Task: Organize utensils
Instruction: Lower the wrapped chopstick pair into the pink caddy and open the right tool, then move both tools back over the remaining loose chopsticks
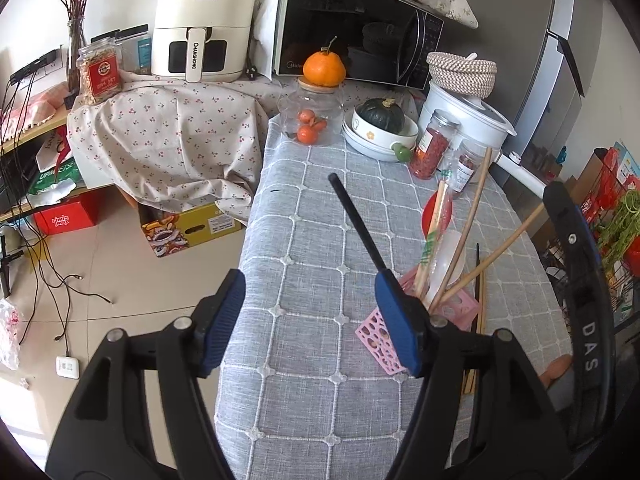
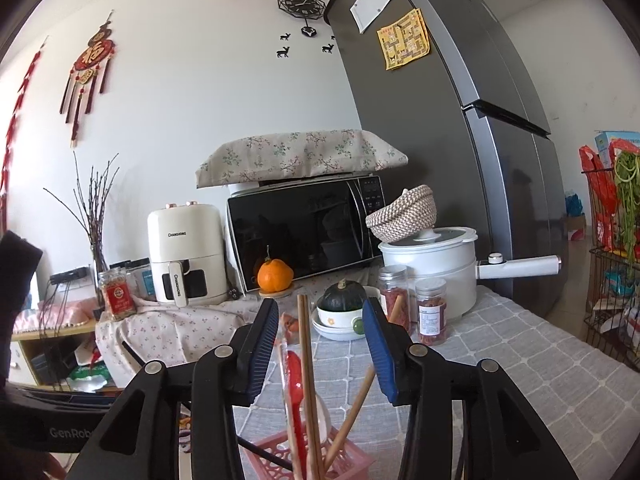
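A pink slotted basket stands on the grey checked tablecloth. It holds a red spoon, a white spoon, wrapped chopsticks and wooden sticks. A black stick leans out of it to the far left. My left gripper is open and empty, its right finger just in front of the basket. My right gripper hovers over the basket, open. A wooden chopstick pair stands between its pads without touching them, with the red spoon beside it.
More chopsticks lie on the cloth right of the basket. Behind are a glass jar of oranges, a bowl with a green squash, spice jars, a white pot, a microwave and an air fryer. The table's left edge drops to a floor with cables.
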`<act>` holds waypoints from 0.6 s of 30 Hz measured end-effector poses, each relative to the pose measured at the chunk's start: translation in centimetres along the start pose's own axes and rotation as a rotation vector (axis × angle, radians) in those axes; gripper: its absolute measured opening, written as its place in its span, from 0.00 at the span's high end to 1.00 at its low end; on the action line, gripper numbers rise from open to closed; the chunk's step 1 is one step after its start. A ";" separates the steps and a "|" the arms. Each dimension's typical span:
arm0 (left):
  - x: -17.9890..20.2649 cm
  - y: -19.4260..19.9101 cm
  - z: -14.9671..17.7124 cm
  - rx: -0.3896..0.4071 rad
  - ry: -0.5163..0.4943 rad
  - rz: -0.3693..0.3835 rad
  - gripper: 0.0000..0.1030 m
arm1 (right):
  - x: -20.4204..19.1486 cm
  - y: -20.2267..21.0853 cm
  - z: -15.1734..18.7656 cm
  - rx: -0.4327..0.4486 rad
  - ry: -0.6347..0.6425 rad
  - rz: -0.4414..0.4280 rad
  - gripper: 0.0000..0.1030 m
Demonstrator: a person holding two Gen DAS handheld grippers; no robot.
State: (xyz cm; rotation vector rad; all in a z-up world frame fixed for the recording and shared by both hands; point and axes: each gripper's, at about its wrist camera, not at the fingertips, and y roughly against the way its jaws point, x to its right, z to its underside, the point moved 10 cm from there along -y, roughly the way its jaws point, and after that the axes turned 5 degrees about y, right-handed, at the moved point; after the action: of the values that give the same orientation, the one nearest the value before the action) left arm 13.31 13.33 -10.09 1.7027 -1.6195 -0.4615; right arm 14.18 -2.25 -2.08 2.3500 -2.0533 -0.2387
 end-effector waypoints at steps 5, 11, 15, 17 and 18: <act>1.0 0.3 0.3 -0.014 0.032 0.017 0.21 | 2.3 0.3 -1.6 -0.069 0.005 0.002 0.39; 3.1 0.6 1.0 -0.018 -0.004 0.023 0.18 | 4.4 0.8 -2.8 -0.161 0.087 -0.033 0.25; 4.2 0.4 1.8 -0.045 -0.010 0.044 0.17 | 6.6 1.9 -3.0 -0.199 0.163 -0.029 0.17; 4.7 0.3 2.2 -0.059 -0.012 0.054 0.17 | 8.1 2.2 -2.8 -0.228 0.165 -0.028 0.15; 5.0 0.2 2.4 -0.066 -0.015 0.057 0.17 | 8.8 2.2 -2.6 -0.244 0.157 -0.026 0.14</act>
State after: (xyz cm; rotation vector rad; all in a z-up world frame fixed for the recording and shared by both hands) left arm 12.19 7.88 -10.44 1.6034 -1.6413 -0.4949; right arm 13.43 -11.50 -0.16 2.1766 -1.8120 -0.2780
